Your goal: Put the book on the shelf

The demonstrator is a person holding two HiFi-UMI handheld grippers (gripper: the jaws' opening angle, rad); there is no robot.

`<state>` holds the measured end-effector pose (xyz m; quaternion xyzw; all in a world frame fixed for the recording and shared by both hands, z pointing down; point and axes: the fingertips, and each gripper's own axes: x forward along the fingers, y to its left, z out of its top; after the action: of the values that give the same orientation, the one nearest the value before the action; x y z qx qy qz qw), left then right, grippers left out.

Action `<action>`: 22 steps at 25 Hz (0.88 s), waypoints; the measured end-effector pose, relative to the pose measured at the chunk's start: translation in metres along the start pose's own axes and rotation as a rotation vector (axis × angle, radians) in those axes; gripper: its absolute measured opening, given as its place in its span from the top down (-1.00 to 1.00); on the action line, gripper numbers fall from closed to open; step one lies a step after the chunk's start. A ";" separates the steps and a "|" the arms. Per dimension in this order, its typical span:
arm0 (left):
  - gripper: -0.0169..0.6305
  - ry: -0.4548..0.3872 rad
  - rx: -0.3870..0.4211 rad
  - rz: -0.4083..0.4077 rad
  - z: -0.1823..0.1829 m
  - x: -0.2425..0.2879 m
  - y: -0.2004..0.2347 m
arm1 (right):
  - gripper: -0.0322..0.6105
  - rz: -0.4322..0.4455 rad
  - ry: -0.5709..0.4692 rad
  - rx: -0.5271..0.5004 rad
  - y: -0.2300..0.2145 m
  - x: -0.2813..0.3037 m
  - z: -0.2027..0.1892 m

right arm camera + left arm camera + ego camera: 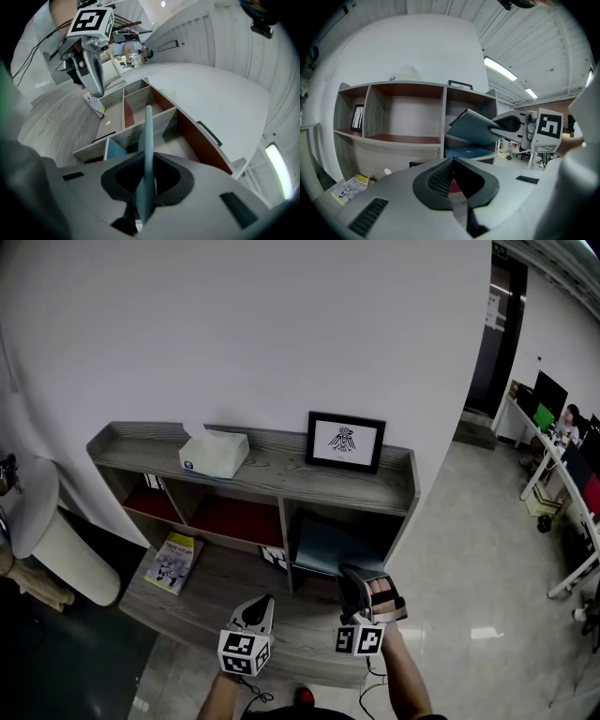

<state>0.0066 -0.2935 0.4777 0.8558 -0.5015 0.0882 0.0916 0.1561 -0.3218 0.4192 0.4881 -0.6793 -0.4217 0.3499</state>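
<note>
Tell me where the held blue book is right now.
The book is clamped in the right tongs, at the mouth of the shelf's right-hand compartment, below the picture frame; lower right of centre in the head view.

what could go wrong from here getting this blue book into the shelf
The right gripper pinches the blue book by one edge only, so it may sag or slip. Its leading corner sits near the divider and could catch there. A second book already lies flat in the compartment ahead and may get shoved.

Near edge of the blue book (328, 545) seemingly hidden behind right claw (354, 576).
</note>
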 end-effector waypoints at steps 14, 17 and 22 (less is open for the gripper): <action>0.93 0.032 -0.015 0.017 -0.010 0.024 0.018 | 0.68 0.116 0.063 -0.019 0.037 0.045 -0.030; 0.93 0.041 -0.017 0.020 -0.013 0.025 0.021 | 0.68 0.139 0.072 -0.022 0.043 0.050 -0.033; 0.93 0.048 -0.022 0.026 -0.013 0.027 0.026 | 0.68 0.187 0.086 -0.031 0.055 0.056 -0.037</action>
<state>-0.0041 -0.3259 0.4990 0.8457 -0.5112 0.1042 0.1119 0.1531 -0.3750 0.4877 0.4347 -0.6997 -0.3763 0.4240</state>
